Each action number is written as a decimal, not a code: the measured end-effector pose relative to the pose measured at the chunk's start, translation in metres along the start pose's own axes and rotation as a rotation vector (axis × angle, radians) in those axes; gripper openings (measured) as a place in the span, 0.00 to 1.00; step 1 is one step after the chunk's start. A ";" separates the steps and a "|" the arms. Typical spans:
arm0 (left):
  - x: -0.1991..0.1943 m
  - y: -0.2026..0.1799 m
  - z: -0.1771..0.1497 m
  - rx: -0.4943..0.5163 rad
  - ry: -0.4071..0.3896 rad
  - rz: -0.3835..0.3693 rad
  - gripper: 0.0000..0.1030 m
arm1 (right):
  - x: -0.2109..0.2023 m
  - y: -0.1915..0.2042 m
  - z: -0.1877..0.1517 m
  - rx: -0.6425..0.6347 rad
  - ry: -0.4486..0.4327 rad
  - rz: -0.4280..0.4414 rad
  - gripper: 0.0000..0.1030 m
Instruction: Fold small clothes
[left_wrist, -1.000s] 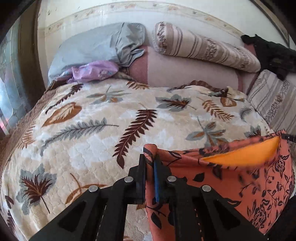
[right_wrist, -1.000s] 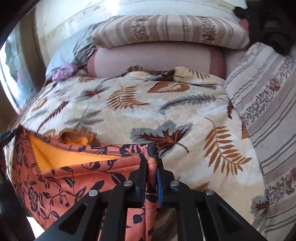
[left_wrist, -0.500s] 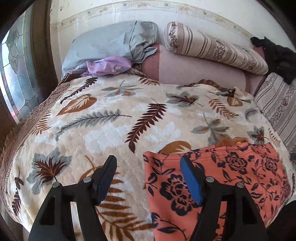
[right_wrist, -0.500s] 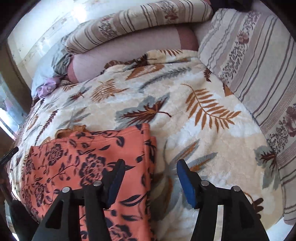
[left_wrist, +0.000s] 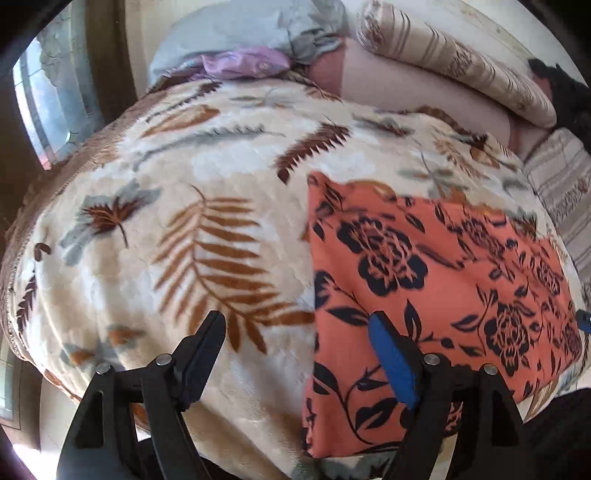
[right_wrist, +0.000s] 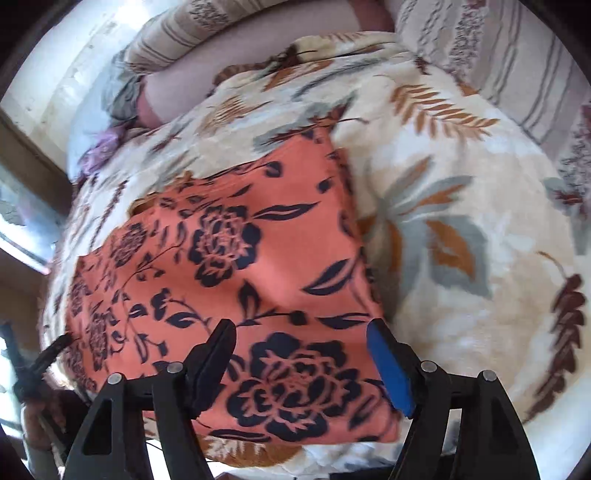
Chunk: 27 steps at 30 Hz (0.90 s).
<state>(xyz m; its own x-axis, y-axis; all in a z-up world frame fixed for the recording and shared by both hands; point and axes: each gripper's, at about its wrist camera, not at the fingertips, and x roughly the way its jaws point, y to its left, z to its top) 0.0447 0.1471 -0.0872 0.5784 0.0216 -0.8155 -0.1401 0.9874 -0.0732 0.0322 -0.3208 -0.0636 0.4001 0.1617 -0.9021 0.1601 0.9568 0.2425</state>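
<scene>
Left gripper (left_wrist: 297, 338): my jaws opening, grasping nothing.
Right gripper (right_wrist: 301, 345): opening, released.
Orange floral garment (left_wrist: 424, 295): flat on leaf-print blanket (left_wrist: 166, 240), three o'clock.

The garment (left_wrist: 424, 280) is coral-orange with navy roses and leaves, the blanket (left_wrist: 221, 192) cream with brown ferns and grey-blue leaves, the pillows (left_wrist: 454, 62) beige with brown stripes, and each black gripper (right_wrist: 301, 343) has one blue pad.
</scene>
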 end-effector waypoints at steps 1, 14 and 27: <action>-0.007 0.001 0.005 -0.020 -0.030 0.004 0.79 | -0.007 0.005 0.004 -0.007 -0.020 0.041 0.75; 0.059 -0.099 -0.005 0.276 0.052 -0.080 0.84 | 0.086 0.081 0.076 -0.058 0.113 0.372 0.77; 0.056 -0.088 -0.013 0.258 -0.073 -0.099 0.98 | 0.056 0.002 0.068 0.267 -0.079 0.271 0.73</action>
<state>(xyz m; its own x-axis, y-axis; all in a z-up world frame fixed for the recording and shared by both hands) 0.0792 0.0591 -0.1337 0.6367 -0.0749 -0.7675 0.1238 0.9923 0.0059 0.1169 -0.3266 -0.0897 0.5266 0.3708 -0.7650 0.2641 0.7840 0.5618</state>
